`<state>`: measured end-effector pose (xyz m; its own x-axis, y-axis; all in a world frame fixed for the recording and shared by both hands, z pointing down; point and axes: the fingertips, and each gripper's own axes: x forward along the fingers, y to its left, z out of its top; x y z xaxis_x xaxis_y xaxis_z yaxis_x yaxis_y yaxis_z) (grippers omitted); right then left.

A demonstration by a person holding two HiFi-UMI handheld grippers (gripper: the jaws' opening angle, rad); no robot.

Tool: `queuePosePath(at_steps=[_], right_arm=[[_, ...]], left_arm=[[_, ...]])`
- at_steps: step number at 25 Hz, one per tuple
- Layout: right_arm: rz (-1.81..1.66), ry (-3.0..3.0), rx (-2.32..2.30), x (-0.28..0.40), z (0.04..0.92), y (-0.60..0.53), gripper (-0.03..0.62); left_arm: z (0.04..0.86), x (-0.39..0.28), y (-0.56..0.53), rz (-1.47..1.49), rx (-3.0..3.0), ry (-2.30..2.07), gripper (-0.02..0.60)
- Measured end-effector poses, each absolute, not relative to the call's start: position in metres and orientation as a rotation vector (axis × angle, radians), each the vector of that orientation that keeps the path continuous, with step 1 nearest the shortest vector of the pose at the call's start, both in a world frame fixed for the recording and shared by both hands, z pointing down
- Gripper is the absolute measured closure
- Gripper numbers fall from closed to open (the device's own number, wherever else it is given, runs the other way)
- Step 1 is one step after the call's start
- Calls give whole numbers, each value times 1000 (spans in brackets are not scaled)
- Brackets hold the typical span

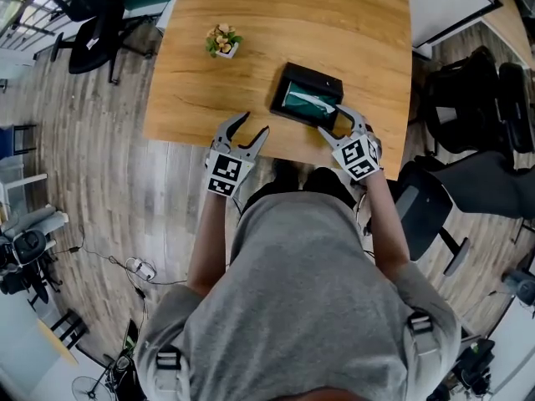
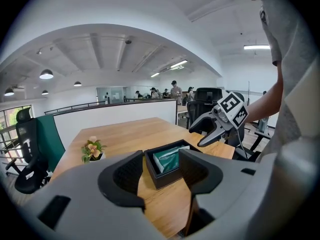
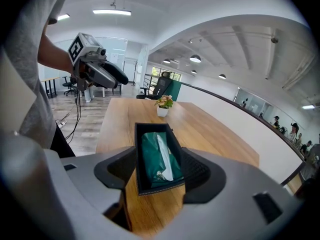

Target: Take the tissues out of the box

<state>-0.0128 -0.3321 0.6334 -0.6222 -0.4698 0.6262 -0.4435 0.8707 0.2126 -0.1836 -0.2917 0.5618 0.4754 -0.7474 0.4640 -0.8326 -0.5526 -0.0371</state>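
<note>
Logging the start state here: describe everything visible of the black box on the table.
The black box is a low, open-topped rectangular tray, leather-like, with pale stitching along its near wall. It sits flat on the wooden table near the person's edge, turned slightly askew. A green tissue pack with a white tissue showing lies inside. The right gripper holds its open jaws either side of the box's near end; contact is unclear.

Bare tabletop (image 1: 334,23) rings the box (image 1: 313,73) (one potted plant (image 1: 223,40) stands well apart).
</note>
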Motion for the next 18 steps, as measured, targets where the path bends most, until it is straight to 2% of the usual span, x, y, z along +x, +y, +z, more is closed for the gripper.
queuePosePath(at_steps=[18], right_arm=[[31,-2282,578,-12,663,-358,310]], left_arm=[[582,-174,-323,666,2501,-1295,342]])
